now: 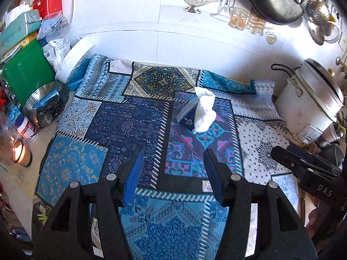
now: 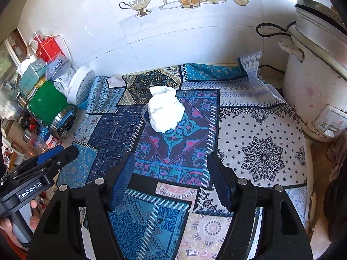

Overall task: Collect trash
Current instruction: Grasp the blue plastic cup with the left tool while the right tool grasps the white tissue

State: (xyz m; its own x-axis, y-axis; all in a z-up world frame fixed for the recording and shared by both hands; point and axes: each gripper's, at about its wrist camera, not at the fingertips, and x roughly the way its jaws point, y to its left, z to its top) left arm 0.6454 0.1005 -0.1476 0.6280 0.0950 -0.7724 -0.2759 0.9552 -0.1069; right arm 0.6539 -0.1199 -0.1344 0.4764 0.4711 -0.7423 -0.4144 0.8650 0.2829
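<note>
We see left gripper and right gripper both half open, empty; crumpled tissue ahead on patterned cloth.

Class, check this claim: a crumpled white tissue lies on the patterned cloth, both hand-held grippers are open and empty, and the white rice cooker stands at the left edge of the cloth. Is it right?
One detail is wrong. The rice cooker stands at the right edge of the patterned cloth, as the right wrist view shows. The crumpled white tissue does lie on the cloth, and the left hand-held gripper and right hand-held gripper are open and empty.
</note>
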